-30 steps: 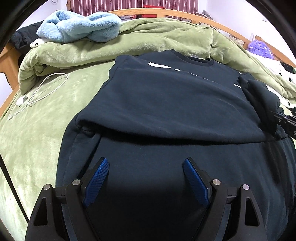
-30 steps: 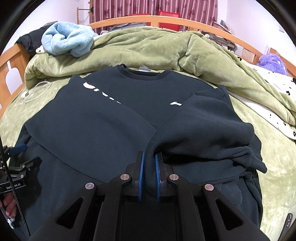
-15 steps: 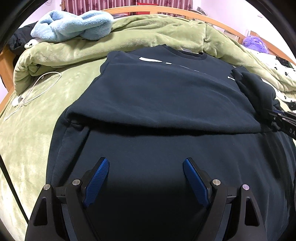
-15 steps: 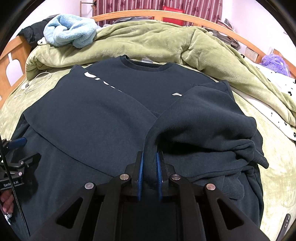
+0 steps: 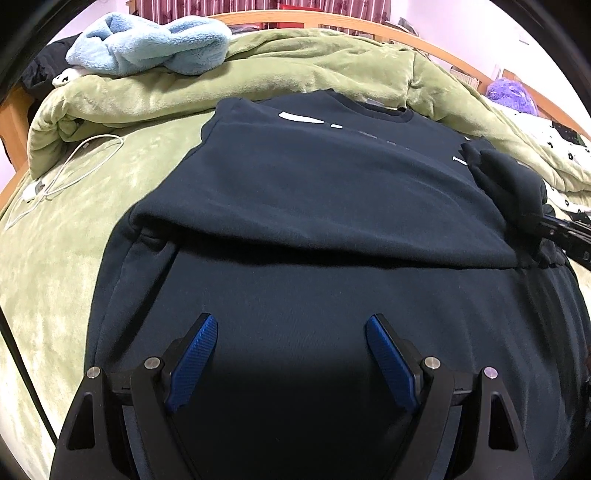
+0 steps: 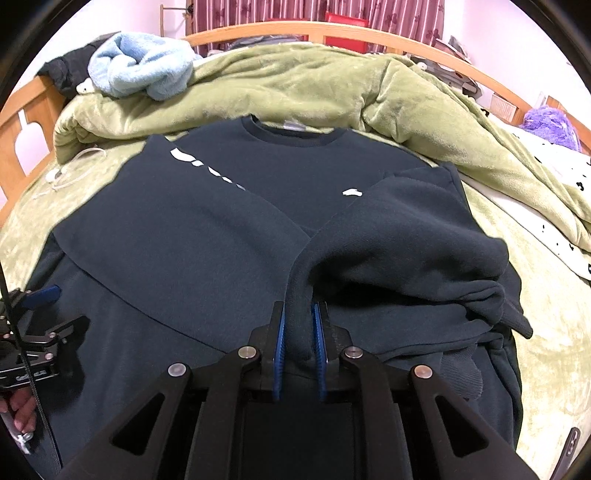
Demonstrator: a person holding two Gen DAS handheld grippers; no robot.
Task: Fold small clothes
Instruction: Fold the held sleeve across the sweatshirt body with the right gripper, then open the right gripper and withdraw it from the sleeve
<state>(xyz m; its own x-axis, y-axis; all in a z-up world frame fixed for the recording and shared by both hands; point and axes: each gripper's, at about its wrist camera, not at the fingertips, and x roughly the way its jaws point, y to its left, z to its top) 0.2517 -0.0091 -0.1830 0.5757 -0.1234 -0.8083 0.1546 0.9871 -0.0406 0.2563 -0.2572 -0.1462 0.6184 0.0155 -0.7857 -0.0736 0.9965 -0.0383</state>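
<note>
A bed with a curved wooden frame [image 6: 332, 31] filled both views, spread with a green blanket [image 5: 55, 258] and backed by a bunched green quilt [image 6: 332, 85]; striped dark-red curtains [image 6: 295, 14] hung behind. One dark navy sweatshirt [image 5: 314, 192] lay face up in the middle of the blanket, its round collar [image 6: 291, 134] toward the quilt. There was one white cable [image 5: 66, 170] looped on the blanket to the sweatshirt's left, one light blue fluffy cloth [image 5: 155, 46] heaped on the quilt, and one purple plush thing [image 6: 546, 123] at the far right.

The sweatshirt carried white lettering [image 6: 199, 164] across the chest, partly covered. Both sleeves were folded in over the front, so two flaps met in a V below the collar. The right flap was rumpled, its ribbed cuff [image 6: 513, 314] hanging off the side.

The left gripper [image 5: 291, 332] hovered over the lower body of the sweatshirt with its two blue pads [image 5: 192, 362] spread wide and holding nothing. The right gripper [image 6: 298, 350] was clamped on a pinch of the right sleeve's edge, the cloth squeezed between its blue pads.
</note>
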